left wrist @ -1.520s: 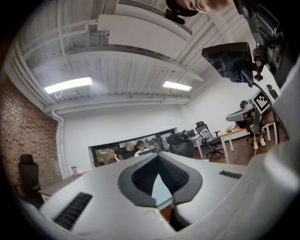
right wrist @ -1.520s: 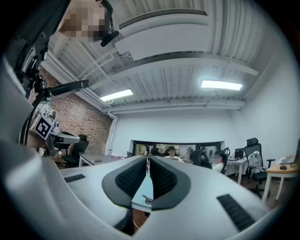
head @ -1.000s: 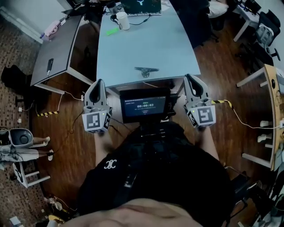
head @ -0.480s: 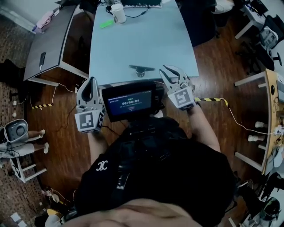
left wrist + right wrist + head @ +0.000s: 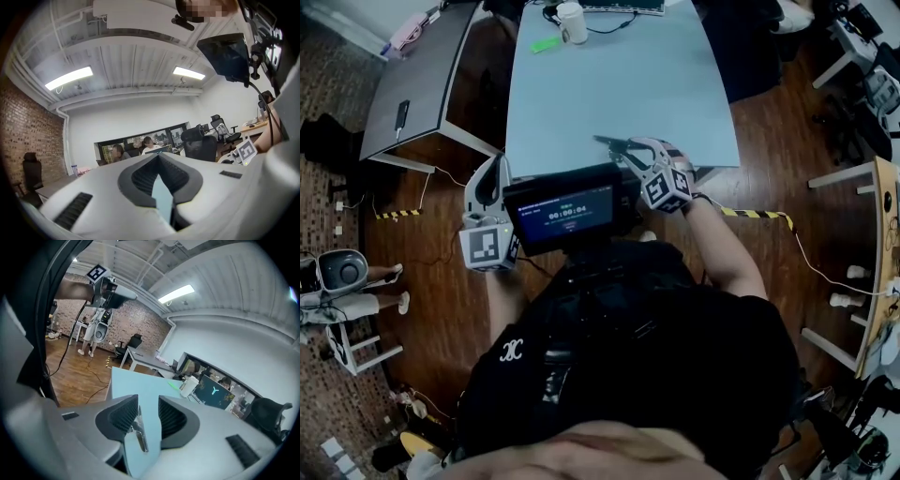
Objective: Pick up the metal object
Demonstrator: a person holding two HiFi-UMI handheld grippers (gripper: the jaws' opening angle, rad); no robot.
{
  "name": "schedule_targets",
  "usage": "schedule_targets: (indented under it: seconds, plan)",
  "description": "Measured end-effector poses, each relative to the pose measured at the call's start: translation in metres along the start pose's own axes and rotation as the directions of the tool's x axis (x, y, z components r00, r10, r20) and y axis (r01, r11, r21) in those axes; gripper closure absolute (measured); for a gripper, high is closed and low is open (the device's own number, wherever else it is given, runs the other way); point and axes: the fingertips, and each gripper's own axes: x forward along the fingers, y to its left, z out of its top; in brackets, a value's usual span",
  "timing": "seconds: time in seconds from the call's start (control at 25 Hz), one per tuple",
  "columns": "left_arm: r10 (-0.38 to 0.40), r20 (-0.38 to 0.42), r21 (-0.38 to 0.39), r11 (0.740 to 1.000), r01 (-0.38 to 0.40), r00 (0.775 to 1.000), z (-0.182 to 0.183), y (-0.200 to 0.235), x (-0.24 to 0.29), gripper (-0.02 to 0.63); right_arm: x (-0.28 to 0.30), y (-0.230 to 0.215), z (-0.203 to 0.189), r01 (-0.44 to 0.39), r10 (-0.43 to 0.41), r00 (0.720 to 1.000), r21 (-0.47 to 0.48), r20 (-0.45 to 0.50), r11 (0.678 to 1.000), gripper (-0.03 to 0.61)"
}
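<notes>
The metal object point(image 5: 607, 142), a small silvery clip, lies near the front edge of the light blue table point(image 5: 609, 84). My right gripper point(image 5: 628, 150) reaches over that edge with its fingers on either side of the clip. In the right gripper view the clip point(image 5: 139, 431) lies between the ribbed pads, close to the left one, and neither pad presses on it. The right gripper point(image 5: 147, 401) has its jaws opening. My left gripper point(image 5: 492, 178) hangs off the table's front left corner, its fingertips together and nothing held. The left gripper point(image 5: 158, 157) points up at the ceiling.
A white cup point(image 5: 572, 21) and a green item point(image 5: 546, 43) sit at the table's far end by a laptop point(image 5: 213, 392). A grey desk point(image 5: 422, 75) stands to the left. A small screen point(image 5: 562, 211) hangs in front of my chest. Office chairs and desks stand around.
My right gripper has swung forward and left from beside the screen onto the table and now straddles the clip, jaws wider. The left gripper has barely shifted.
</notes>
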Motion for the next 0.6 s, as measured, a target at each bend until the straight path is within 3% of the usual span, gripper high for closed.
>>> schedule_targets:
  seconds: [0.2,0.6]
  plan:
    - [0.017,-0.002,0.005,1.0,-0.017,1.0,-0.002,0.0,-0.003,0.604,0.032,0.021,-0.039,-0.066,0.063,0.995,-0.045,-0.073,0.997,0.382]
    - [0.051,-0.022,0.03,0.998,-0.051,0.998,-0.008,0.0,-0.009,0.604,0.062,0.052,-0.079,-0.179,0.141,0.971,-0.197,-0.193,0.964,0.377]
